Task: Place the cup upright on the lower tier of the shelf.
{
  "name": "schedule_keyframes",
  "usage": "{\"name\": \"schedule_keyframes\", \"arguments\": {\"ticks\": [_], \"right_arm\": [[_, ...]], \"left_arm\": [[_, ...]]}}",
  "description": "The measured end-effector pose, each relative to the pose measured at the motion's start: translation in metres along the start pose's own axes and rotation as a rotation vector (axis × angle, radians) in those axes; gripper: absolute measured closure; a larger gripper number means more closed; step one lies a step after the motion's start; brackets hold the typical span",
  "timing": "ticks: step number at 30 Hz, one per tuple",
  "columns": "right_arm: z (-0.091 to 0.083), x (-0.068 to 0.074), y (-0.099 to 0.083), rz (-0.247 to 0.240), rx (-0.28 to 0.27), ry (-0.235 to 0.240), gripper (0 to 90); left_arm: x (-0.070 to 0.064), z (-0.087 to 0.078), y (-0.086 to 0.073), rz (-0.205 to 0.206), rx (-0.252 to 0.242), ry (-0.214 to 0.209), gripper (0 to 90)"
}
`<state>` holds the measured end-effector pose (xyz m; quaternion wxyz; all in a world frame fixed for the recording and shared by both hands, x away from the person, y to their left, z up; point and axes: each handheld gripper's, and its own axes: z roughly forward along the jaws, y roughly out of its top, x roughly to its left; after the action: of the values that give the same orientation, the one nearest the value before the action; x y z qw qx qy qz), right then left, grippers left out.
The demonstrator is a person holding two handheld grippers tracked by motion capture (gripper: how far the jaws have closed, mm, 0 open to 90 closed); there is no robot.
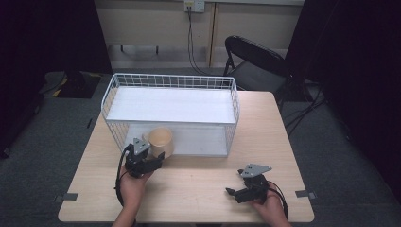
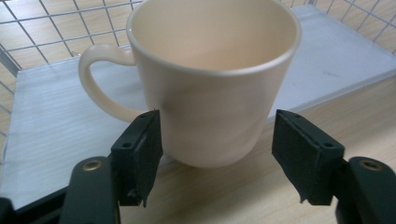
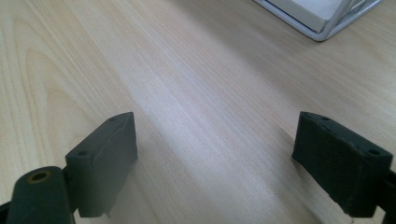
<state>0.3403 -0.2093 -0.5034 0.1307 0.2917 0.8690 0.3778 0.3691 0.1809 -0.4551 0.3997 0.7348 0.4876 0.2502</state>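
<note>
Pale wood grain runs across the surface (image 1: 198, 184), where a white wire rack (image 1: 171, 113) stands with its lower shelf open to the front. At that shelf's front edge sits a cream mug (image 2: 210, 79), handle turned aside so the round body faces the left tool (image 2: 217, 154), whose jaws stand spread on either side of it (one looks close to touching, but nothing is pinched). Over bare wood, the right tool (image 3: 215, 158) hangs spread and idle, well clear of the reach.
</note>
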Motion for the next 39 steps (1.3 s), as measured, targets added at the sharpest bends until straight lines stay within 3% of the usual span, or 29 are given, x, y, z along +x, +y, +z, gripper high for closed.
{"name": "schedule_keyframes", "arguments": {"ticks": [4, 15, 24, 27, 29, 35, 39], "right_arm": [[0.0, 0.0, 0.0, 0.0, 0.0, 0.0, 12.9], [0.0, 0.0, 0.0, 0.0, 0.0, 0.0, 12.9], [0.0, 0.0, 0.0, 0.0, 0.0, 0.001, 12.9], [0.0, 0.0, 0.0, 0.0, 0.0, 0.001, 12.9], [0.0, 0.0, 0.0, -0.001, 0.0, 0.002, 12.8], [0.0, 0.0, 0.0, -0.002, -0.001, 0.002, 12.9], [0.0, 0.0, 0.0, -0.002, -0.001, 0.002, 12.9]], "left_arm": [[0.001, 0.005, 0.001, -0.008, 0.005, 0.011, 35.1], [0.004, 0.016, 0.006, -0.044, 0.008, 0.034, 50.3], [0.005, 0.02, 0.008, -0.048, 0.006, 0.045, 53.2], [0.006, 0.019, 0.007, -0.048, -0.001, 0.04, 52.0], [0.005, 0.018, 0.007, -0.039, 0.001, 0.035, 45.1], [0.005, 0.012, 0.006, -0.017, 0.006, -0.015, 29.0], [0.007, 0.007, 0.005, -0.009, 0.007, -0.054, 24.3]]}}
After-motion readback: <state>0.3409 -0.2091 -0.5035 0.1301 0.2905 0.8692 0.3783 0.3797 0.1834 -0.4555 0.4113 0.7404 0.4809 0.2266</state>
